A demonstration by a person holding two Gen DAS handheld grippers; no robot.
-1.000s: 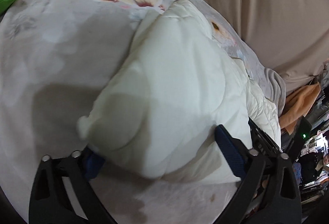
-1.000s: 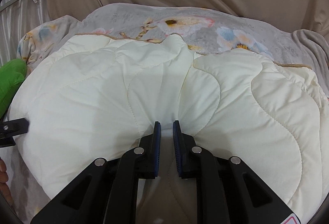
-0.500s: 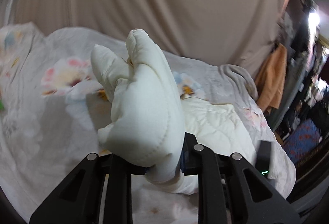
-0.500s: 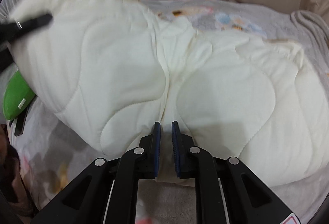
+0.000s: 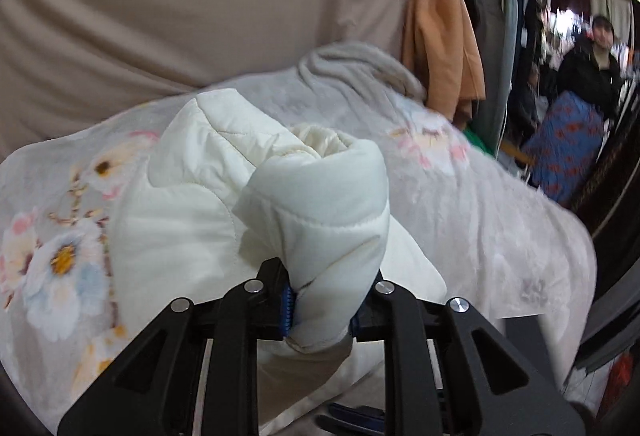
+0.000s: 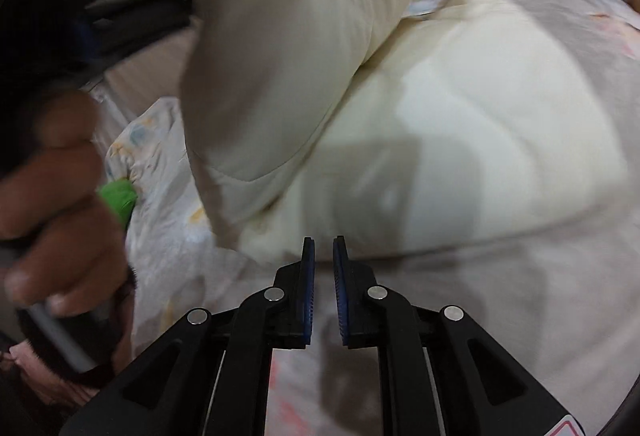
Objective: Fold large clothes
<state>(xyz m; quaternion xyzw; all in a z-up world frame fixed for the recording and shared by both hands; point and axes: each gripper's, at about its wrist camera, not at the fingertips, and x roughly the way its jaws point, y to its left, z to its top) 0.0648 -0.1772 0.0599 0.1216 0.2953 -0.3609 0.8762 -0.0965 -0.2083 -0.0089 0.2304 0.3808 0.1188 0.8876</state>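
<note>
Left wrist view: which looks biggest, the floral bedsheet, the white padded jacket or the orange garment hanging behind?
1. Floral bedsheet
2. White padded jacket, though it is near the camera, so it looks enlarged
3. Orange garment, farther off, so its true size is unsure

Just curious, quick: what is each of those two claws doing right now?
Left gripper: closed on a bunched part of the cream quilted jacket.
Right gripper: nearly closed, nothing visible between its pads.
</note>
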